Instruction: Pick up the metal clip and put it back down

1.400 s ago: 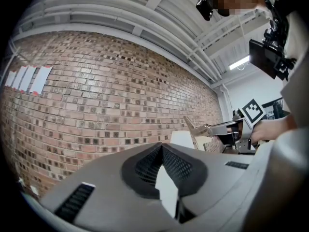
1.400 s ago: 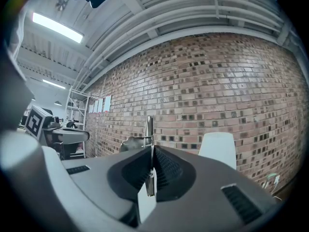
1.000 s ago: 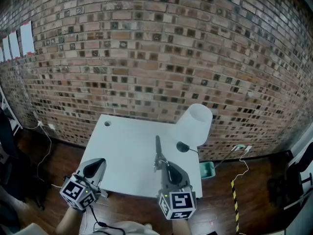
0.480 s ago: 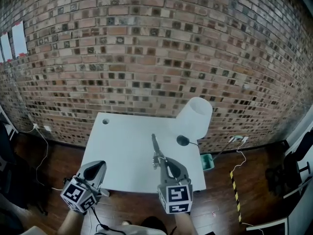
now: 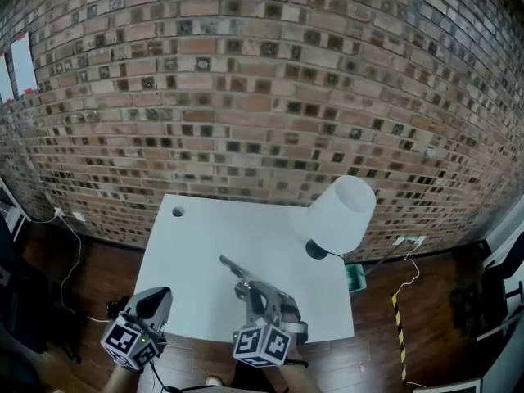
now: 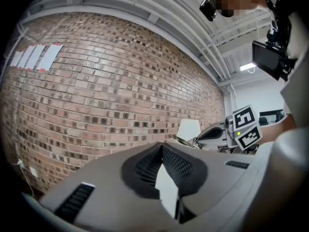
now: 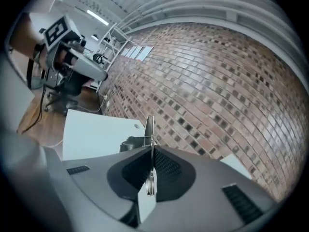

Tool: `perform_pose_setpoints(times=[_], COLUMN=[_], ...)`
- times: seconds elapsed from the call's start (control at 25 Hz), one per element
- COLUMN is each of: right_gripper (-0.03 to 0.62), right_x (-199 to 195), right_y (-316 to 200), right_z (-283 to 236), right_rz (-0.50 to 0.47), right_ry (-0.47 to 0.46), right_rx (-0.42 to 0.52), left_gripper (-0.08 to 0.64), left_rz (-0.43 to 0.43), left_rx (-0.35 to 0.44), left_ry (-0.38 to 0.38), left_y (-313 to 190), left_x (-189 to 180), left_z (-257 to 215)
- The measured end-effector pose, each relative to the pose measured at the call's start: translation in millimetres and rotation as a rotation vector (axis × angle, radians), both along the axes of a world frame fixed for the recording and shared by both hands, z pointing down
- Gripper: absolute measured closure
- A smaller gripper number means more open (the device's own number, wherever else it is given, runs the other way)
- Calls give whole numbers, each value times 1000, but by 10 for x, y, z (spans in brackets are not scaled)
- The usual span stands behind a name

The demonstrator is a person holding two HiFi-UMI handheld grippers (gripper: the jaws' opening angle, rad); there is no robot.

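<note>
Silvery long metal clip (image 7: 149, 127): sticks out past the right fingertips, pinched edge-on
Grey right gripper (image 7: 150, 151): clamped tight on it
Grey left gripper (image 6: 161, 148): fingers together, nothing between

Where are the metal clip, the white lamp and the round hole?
metal clip (image 5: 232, 266): head view, on its thin silver arm.
white lamp (image 5: 342, 214): head view, on the middle of the shade.
round hole (image 5: 178, 212): head view, on its dark centre.
</note>
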State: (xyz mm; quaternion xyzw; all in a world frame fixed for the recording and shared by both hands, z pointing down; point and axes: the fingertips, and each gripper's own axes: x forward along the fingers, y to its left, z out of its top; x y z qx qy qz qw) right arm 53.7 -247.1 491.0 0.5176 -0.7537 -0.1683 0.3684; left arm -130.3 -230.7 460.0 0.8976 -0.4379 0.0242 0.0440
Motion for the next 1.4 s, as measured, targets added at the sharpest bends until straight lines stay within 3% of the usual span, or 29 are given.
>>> perform_pose_setpoints(times=[0.24,0.48,0.8,1.0,1.4], right_gripper=[603,603,603,603,601], right_x=[-97,-28,-151,-150,-103], right_y=[-703,-1222,-1440,-1537,-1495], right_z=[644,1416,2070,2272,2465], right_rz=[-140,-255,-360,-353,-345], right_ry=[326,492,551,593,585], right_rx=[-38,-123,-247,-206,-255], left_gripper=[560,560,560,560,560], left_rz=[-90,-128,-145,-146,-116], left_rx=[-57,-90,-147,-172,-203], left_ry=[-51,-99,-132,-136,-142], left_y=[-550,-987,-1218,-1342,-1469], left_x=[-52,13,26,37,157], left_z=[143,232,473,547,648])
